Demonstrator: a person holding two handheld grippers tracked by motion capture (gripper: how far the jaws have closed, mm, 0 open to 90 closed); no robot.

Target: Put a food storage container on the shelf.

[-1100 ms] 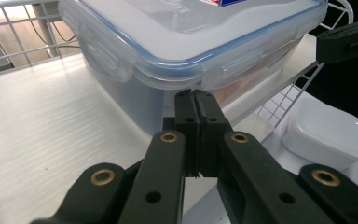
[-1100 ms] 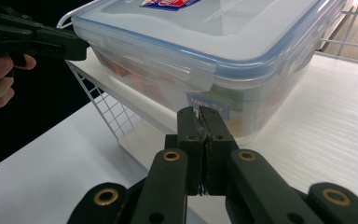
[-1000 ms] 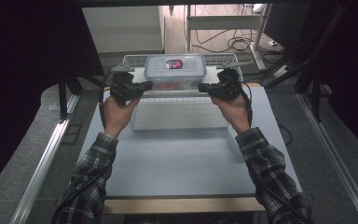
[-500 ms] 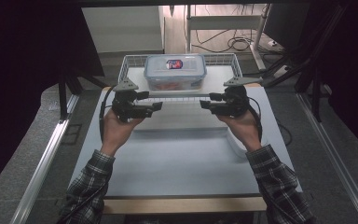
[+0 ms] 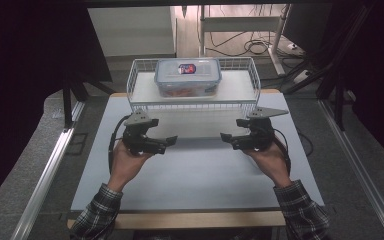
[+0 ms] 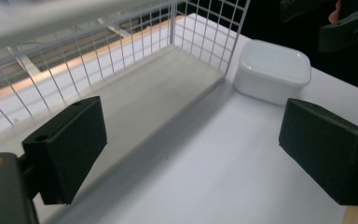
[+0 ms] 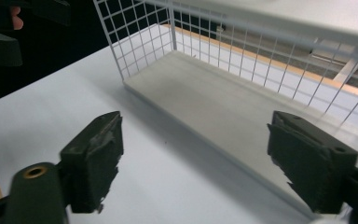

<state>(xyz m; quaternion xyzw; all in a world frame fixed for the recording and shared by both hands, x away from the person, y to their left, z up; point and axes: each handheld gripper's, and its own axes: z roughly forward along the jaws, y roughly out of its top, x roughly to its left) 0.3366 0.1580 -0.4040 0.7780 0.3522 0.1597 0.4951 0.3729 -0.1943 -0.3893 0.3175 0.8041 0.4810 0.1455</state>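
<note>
High view: the person's two hands hold the grippers over the white table (image 5: 195,175), tips turned toward each other, a stretch of bare tabletop between them
Left gripper (image 5: 170,142): released; its jaws have just been opening and stand wide apart with nothing between them; it hovers in front of the left end of the wire rack (image 5: 192,102)
Right gripper (image 5: 226,138): released too; its jaws have just been opening, nothing between them; it hovers in front of the rack's right end
Clear lidded container (image 5: 187,76): rests on the rack's upper shelf, beyond both grippers and roughly midway between them, well apart from either; a red and blue label sits on its lid; touched by neither gripper
Left gripper view: the two black pads (image 6: 70,144) frame bare table and the grey lower shelf (image 6: 158,88) of the wire rack; a small white square tub (image 6: 272,70) stands on the table just beyond that shelf's end, past the jaws; the other gripper shows at the top right corner
Right gripper view: the pads (image 7: 93,158) stand wide over the table edge of the same grey shelf (image 7: 223,112); wire mesh rises behind it; the left gripper shows at the top left corner
</note>
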